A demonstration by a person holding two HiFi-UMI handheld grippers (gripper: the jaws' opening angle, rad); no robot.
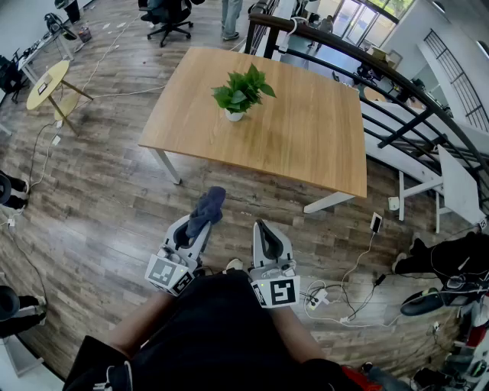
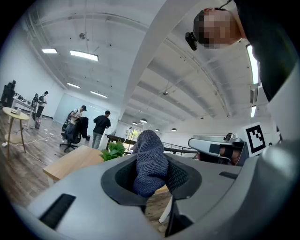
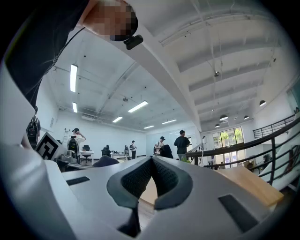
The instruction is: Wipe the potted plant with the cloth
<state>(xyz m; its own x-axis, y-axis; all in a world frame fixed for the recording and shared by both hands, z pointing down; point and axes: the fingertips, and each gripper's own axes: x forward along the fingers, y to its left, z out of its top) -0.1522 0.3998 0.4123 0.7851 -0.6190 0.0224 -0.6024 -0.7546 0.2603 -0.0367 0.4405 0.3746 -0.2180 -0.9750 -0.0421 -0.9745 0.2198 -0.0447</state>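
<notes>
Facing the desk in an open office, standing back.
My left tongs (image 1: 191, 237) grip the cloth (image 1: 208, 206); my right tongs (image 1: 265, 233) are closed, empty. The plant (image 1: 241, 93) sits on the wooden desk (image 1: 306, 141), well ahead of me, over plank floor (image 1: 99, 206), beside a railing (image 1: 397, 76).

We note bright, even light in all views, no dim zones. Head view: heavy barrel distortion, floor boards (image 1: 114, 221) bowing toward rim. Windows (image 1: 365, 14) at 1 o'clock washed pale. Table (image 1: 306, 137) evenly lit, and only a faint soft shadow beside potted plant (image 1: 241, 93). Gripper views: black vignette in corners, straight beams curving. Ceiling strip lights (image 2: 84, 55) at 10 o'clock blown white. We find cloth (image 2: 150, 161) weave crisp at centre, far background small and soft.
</notes>
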